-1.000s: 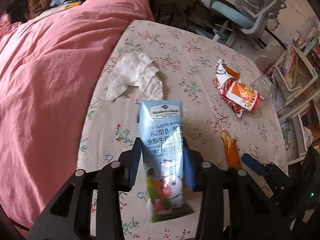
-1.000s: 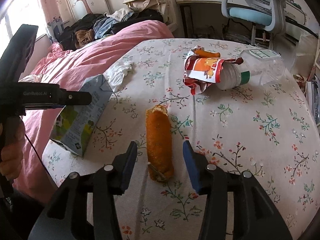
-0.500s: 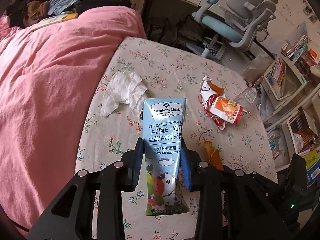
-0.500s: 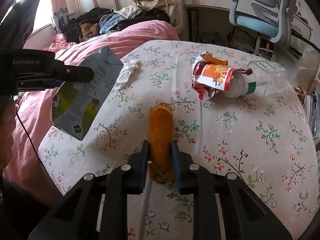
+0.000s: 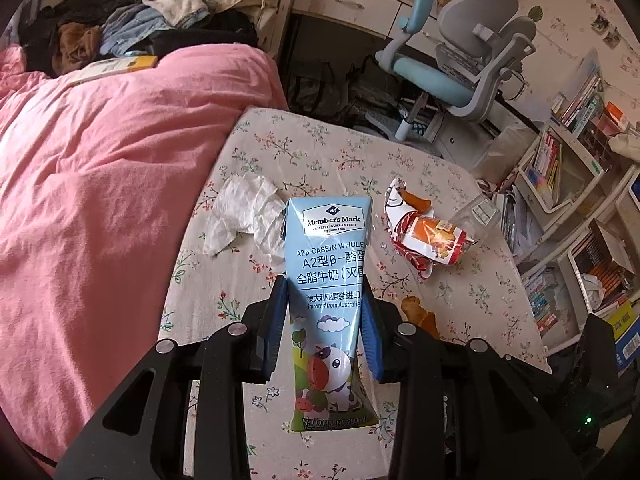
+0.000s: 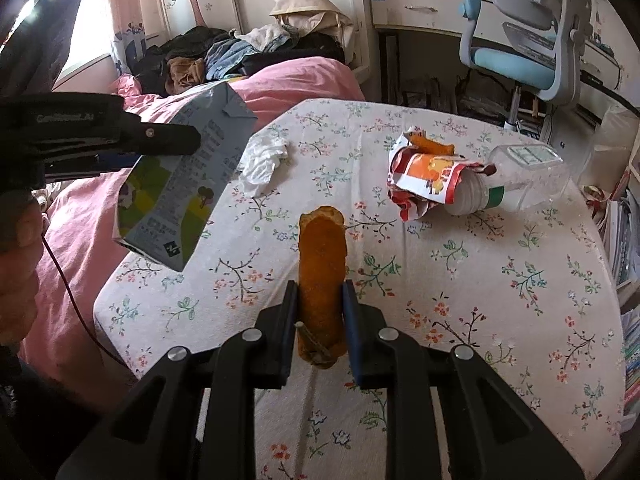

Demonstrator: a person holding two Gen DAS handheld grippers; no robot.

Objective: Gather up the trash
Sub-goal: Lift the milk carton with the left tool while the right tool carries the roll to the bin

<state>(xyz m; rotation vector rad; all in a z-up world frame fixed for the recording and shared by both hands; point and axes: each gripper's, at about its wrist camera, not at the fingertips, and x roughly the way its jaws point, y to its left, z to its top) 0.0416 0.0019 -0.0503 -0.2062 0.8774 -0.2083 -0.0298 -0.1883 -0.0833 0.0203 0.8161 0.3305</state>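
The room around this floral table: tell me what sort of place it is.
Most likely a lived-in bedroom that doubles as a study. A bed with a pink duvet and heaped clothes stands against the table, a desk chair beyond it, with crowded bookshelves to one side.

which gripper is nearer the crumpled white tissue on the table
Left. The left gripper, holding the milk carton, is just short of the tissue; the right gripper is farther back.
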